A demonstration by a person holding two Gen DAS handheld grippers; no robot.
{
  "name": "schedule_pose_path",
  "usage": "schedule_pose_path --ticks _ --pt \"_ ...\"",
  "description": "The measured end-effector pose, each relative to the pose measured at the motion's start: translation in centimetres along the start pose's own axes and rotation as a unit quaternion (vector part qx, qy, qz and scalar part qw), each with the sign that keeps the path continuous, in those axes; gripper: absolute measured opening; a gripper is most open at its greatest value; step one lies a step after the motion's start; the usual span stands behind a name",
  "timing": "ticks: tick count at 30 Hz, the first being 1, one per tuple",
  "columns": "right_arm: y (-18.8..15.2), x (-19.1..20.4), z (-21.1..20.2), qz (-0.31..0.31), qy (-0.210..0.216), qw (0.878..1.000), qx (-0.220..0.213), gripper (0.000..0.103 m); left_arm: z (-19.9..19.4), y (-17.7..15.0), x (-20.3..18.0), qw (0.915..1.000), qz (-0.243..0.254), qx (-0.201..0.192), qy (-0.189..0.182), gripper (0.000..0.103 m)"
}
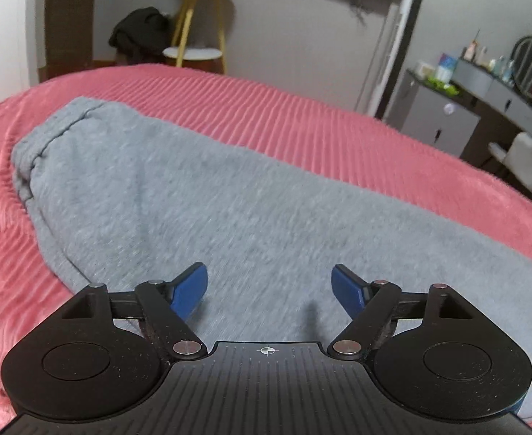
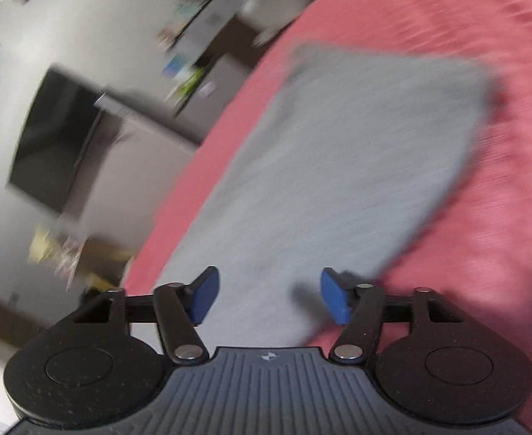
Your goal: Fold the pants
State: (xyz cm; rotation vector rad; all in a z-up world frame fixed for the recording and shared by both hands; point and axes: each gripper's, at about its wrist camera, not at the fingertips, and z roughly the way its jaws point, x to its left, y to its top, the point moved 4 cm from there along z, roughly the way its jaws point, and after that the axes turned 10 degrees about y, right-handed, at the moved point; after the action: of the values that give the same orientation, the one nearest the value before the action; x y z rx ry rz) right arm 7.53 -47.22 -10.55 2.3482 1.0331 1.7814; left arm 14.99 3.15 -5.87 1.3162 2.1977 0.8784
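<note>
Pink ribbed bedcover (image 1: 302, 116) carries the grey pants (image 1: 200, 195), which lie flat on the bed. From my left gripper (image 1: 269, 290) the long axis of the pants runs forward and to the left, ending at a seamed edge far from me. My right gripper (image 2: 269, 297) is over the same cloth. Both have fingers apart and hold nothing. Behind the bed are a grey wall and a dresser (image 1: 483, 108).

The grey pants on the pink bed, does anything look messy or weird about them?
Nothing stands out. The grey pants lie fairly flat on the pink blanket, with only soft bunching at one end. The left tool and right tool are both open above the fabric. The right wrist view is blurry, so small wrinkles cannot be judged there.
</note>
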Motion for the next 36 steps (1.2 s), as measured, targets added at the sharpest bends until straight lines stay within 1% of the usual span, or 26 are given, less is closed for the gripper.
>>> schedule_pose_path --ticks 2,3,4,5,7,9,10,12,13,14,18,19,21,22,23,24,25,26,27,28,30,31,33,34,35,36 --pt "-0.9 0.2 2.4 0.019 0.012 0.999 0.031 0.072 1.2 0.1 1.0 0.9991 -0.025 0.013 0.033 0.081" --pt "-1.0 0.0 3.5 0.029 0.007 0.998 0.053 0.072 1.7 0.4 1.9 0.9973 -0.047 0.020 0.053 0.080" --pt "-0.8 -0.1 3.9 0.029 0.000 0.998 0.059 0.072 2.0 0.6 3.1 0.9947 -0.073 0.023 0.069 0.078" --pt "-0.5 -0.1 4.0 0.030 0.003 0.998 0.059 0.072 2.1 1.0 4.4 0.9918 -0.101 0.023 0.074 0.078" --pt "-0.2 -0.3 3.9 0.040 0.014 0.997 0.058 0.072 2.2 1.9 7.7 0.9826 -0.173 0.022 0.064 0.078" --pt "0.5 -1.7 3.6 0.055 0.027 0.997 0.048 0.072 2.4 2.8 10.3 0.9742 -0.219 0.022 0.051 0.076" --pt "0.1 -1.7 3.3 0.062 0.033 0.997 0.044 0.072 2.5 3.3 11.5 0.9725 -0.226 0.017 0.056 0.072" --pt "-0.2 -2.4 3.0 0.078 0.042 0.995 0.039 0.073 2.7 4.2 13.7 0.9723 -0.213 0.002 0.095 0.068" --pt "-0.3 -2.4 3.1 0.081 0.044 0.995 0.038 0.073 2.9 4.4 14.6 0.9699 -0.217 0.000 0.111 0.067" --pt "-0.3 -2.5 3.1 0.081 0.045 0.995 0.038 0.073 3.1 4.6 15.7 0.9658 -0.233 0.002 0.114 0.067" --pt "-0.4 -2.5 3.1 0.070 0.042 0.996 0.040 0.078 4.6 4.1 18.7 0.9420 -0.330 0.025 0.055 0.066" --pt "-0.4 -2.4 3.4 0.067 0.042 0.996 0.040 0.079 5.1 3.9 18.8 0.9387 -0.341 0.031 0.043 0.066" --pt "-0.4 -2.1 3.7 0.062 0.041 0.996 0.042 0.080 6.6 3.8 18.8 0.9349 -0.351 0.049 0.015 0.068" --pt "-0.3 -2.1 3.7 0.061 0.040 0.996 0.042 0.080 7.3 3.9 19.0 0.9329 -0.356 0.053 0.004 0.067" --pt "-0.3 -2.1 3.7 0.061 0.041 0.996 0.042 0.080 7.8 3.8 19.1 0.9309 -0.362 0.051 0.001 0.065" --pt "-0.3 -2.1 3.7 0.063 0.042 0.996 0.041 0.080 7.9 3.8 19.4 0.9290 -0.367 0.045 -0.001 0.058" --pt "-0.3 -2.2 3.8 0.064 0.043 0.996 0.041 0.080 8.0 3.7 19.6 0.9269 -0.373 0.039 -0.003 0.043" --pt "-0.3 -2.2 3.8 0.065 0.044 0.996 0.040 0.080 7.9 3.7 19.9 0.9257 -0.377 0.034 -0.007 0.032" --pt "-0.3 -2.2 3.8 0.064 0.044 0.996 0.040 0.080 7.6 3.6 20.0 0.9253 -0.378 0.027 -0.008 0.019" --pt "-0.3 -2.1 3.9 0.064 0.043 0.996 0.040 0.080 6.9 3.7 20.1 0.9254 -0.379 0.012 -0.009 0.015" --pt "-0.3 -2.1 4.0 0.061 0.041 0.996 0.040 0.080 5.3 4.2 20.1 0.9291 -0.369 -0.025 -0.008 0.014" --pt "-0.3 -2.1 4.0 0.060 0.040 0.997 0.040 0.080 4.2 4.5 19.8 0.9318 -0.360 -0.049 0.001 0.014" --pt "-0.3 -2.1 4.0 0.061 0.041 0.997 0.039 0.080 2.8 4.9 19.6 0.9336 -0.347 -0.087 0.021 0.013" --pt "-0.3 -2.1 4.0 0.062 0.042 0.996 0.039 0.080 2.6 5.0 19.4 0.9363 -0.337 -0.092 0.040 0.016" --pt "-0.3 -2.2 4.0 0.064 0.043 0.996 0.037 0.080 2.8 4.9 19.3 0.9392 -0.327 -0.085 0.060 0.018" --pt "-0.3 -2.2 4.0 0.067 0.045 0.996 0.036 0.080 3.5 4.7 19.0 0.9436 -0.311 -0.067 0.092 0.023"
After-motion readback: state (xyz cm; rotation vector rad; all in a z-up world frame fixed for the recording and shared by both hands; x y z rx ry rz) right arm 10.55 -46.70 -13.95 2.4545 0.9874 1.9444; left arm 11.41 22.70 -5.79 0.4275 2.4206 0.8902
